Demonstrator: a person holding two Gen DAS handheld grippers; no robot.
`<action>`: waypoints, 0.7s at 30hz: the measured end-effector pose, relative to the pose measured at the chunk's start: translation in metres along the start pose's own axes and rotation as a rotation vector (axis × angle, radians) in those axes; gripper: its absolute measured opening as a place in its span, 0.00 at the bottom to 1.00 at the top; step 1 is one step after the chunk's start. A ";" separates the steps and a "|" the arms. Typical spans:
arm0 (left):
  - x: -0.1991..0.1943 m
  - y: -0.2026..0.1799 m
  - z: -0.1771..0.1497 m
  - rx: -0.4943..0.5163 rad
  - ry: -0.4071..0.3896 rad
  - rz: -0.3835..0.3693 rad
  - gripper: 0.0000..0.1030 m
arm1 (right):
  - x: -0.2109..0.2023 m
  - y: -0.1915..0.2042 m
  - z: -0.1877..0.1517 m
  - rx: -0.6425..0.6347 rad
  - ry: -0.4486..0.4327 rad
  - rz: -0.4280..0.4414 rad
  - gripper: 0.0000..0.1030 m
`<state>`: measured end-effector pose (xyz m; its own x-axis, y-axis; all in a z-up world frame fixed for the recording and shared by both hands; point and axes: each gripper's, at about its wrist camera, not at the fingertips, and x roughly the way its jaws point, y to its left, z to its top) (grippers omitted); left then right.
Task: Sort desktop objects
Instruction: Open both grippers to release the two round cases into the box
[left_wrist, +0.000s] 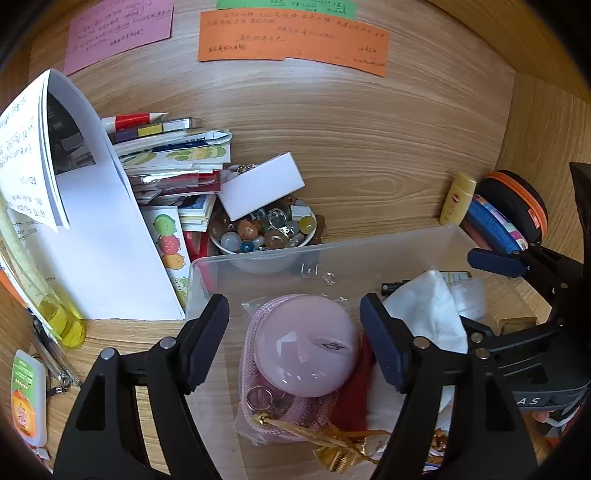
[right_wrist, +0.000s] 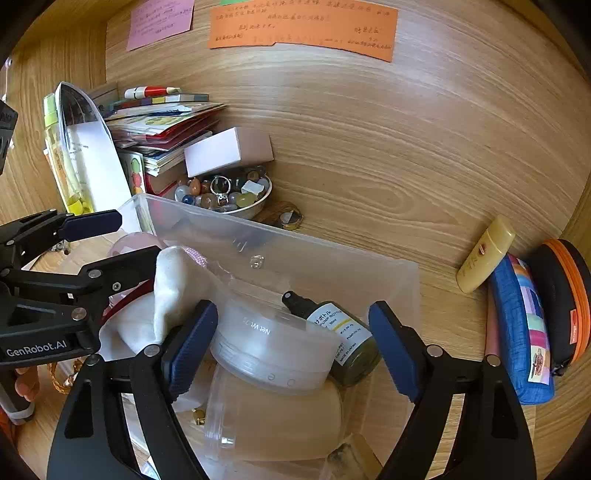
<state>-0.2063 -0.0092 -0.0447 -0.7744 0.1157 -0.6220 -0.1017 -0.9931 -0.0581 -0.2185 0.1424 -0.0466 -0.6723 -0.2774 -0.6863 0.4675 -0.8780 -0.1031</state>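
A clear plastic bin (left_wrist: 332, 246) stands on the wooden desk. In it lie a pink round case (left_wrist: 306, 343) on a pink knit pouch (left_wrist: 255, 369), a gold tassel charm (left_wrist: 332, 446) and a white tissue (left_wrist: 428, 310). My left gripper (left_wrist: 295, 343) hangs open over the pink case, its pads clear of it. The right wrist view shows a translucent lidded jar (right_wrist: 269, 347) and a small green pump bottle (right_wrist: 340, 332) in the bin (right_wrist: 258, 226). My right gripper (right_wrist: 293, 347) is open astride the jar and bottle. The left gripper (right_wrist: 122, 242) shows at the left there.
A bowl of polished stones (left_wrist: 266, 230) with a white box (left_wrist: 262, 184) on it sits behind the bin. Stacked booklets (left_wrist: 173, 162) and loose papers (left_wrist: 92, 221) crowd the left. A yellow tube (right_wrist: 484, 254), blue pouch (right_wrist: 521, 332) and black-orange case (right_wrist: 565, 295) lie right.
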 end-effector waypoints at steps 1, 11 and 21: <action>0.000 0.000 0.000 0.002 -0.002 0.005 0.72 | 0.000 -0.001 0.000 0.001 0.001 0.001 0.80; -0.006 0.001 0.001 -0.010 -0.020 0.036 0.84 | -0.001 -0.002 0.000 0.010 0.003 0.004 0.80; -0.035 0.001 0.005 -0.008 -0.108 0.040 0.95 | -0.017 -0.005 0.004 0.005 -0.025 -0.011 0.81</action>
<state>-0.1825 -0.0145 -0.0191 -0.8406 0.0772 -0.5361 -0.0650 -0.9970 -0.0416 -0.2119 0.1497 -0.0318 -0.6917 -0.2770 -0.6669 0.4570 -0.8829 -0.1073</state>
